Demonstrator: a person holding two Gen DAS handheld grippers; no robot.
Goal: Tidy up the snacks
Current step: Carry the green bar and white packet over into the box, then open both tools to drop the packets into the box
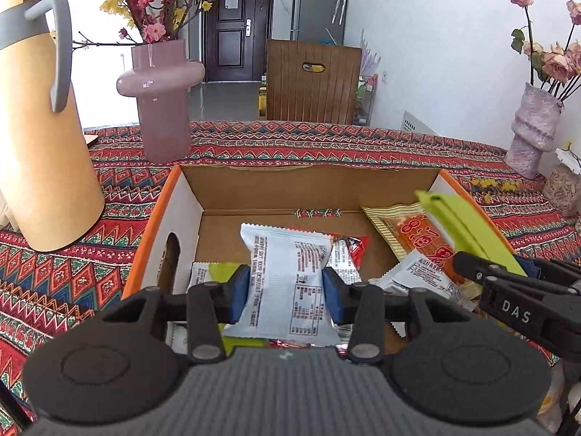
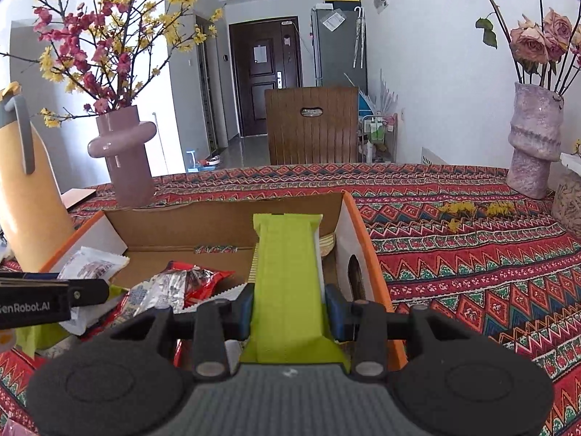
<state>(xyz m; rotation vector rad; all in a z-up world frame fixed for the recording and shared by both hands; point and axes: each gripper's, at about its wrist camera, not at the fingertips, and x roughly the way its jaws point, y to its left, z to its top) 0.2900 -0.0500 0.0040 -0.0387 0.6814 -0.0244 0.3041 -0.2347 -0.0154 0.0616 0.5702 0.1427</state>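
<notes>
Left gripper point(image 1: 287, 290): we hold it over the near end of the cardboard box point(image 1: 189, 203), its jaws clamped on the two long edges of a white snack packet point(image 1: 287, 276), printed back facing up.
Right gripper point(image 2: 288, 312): its jaws are closed on a lime-green packet point(image 2: 287, 269), which sticks out forward over the right side of the box, close to the right wall.
Snacks in the box: a red packet point(image 2: 203, 279), an orange-and-cream packet point(image 1: 417, 232) leaning on the right wall, and a few more white and green wrappers lying loose on the floor of the box.
Box: it sits on the patterned tablecloth point(image 1: 326, 141), flaps open, with an oval hand hole in each side wall.
Step in hand, as we judge it: both packets seem to be on their way down into the box.
How we would do it well: lower each packet flat onto a free patch of the floor, the white one toward the bare far-left part, the green one along the right wall. We should release only once a packet rests on something, and keep the two grippers apart, since they are near each other over the box.
Risk: the wrappers look thin and slippery, so a hard squeeze may crush what is inside.
Writing on the grippers: "DAS" on the right one, "GenRobot.AI" (partly cut off) on the left one.
Writing on the packets: small printed rows and a table on the white packet, large red characters on the orange one; we cannot read either.
Nearby: a tan jug point(image 1: 40, 123) and a pink vase point(image 1: 163, 101) stand beyond the box's left side.
</notes>
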